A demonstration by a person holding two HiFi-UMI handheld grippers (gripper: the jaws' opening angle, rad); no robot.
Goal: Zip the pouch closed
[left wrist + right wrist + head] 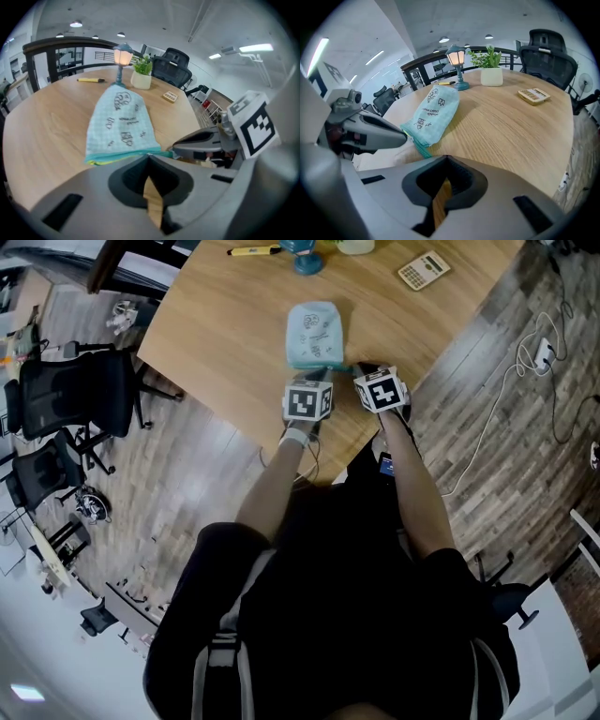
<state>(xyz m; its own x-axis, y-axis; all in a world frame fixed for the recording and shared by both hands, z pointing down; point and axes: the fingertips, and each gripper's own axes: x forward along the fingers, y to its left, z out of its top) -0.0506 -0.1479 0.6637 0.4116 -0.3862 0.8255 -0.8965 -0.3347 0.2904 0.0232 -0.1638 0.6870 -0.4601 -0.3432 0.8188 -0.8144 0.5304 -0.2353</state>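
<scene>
Found plank-pattern wood floor point(187, 484) nearest, below the person's dark clothing and bare forearms. Noted a light wood-grain desk point(216, 324) with a rounded near corner.

Recorded at that near edge: left tool point(149, 157) with jaws pressed together, tips on the teal zip edge of the pouch point(123, 124) near its middle. Right tool point(442, 158) likewise closed, tips on the teal tail of the same edge at the pouch's right corner. Logged the pouch lying flat on the desk, zip edge toward the person, length running away. Saw a yellow-green strip under the teal edge at the left corner. Could not tell whether the zip is open or closed. In the head view, found the marker cubes covering part of that edge.

Checked writing: dark doodles and short lines of print on the pale blue checked fabric, too small to read. Black-and-white square markers on the cubes. No brand legible.

Further out on the desk, well apart from the pouch: calculator point(424, 270) to the right, yellow marker point(253, 250) to the left, lit blue lamp point(456, 58) straight beyond, white plant pot point(491, 75) near it.

Beyond the desk: black office chairs point(80, 395) on the left, white cable point(539, 352) across the floor on the right, dark railing point(51, 44), office ceiling lights.
</scene>
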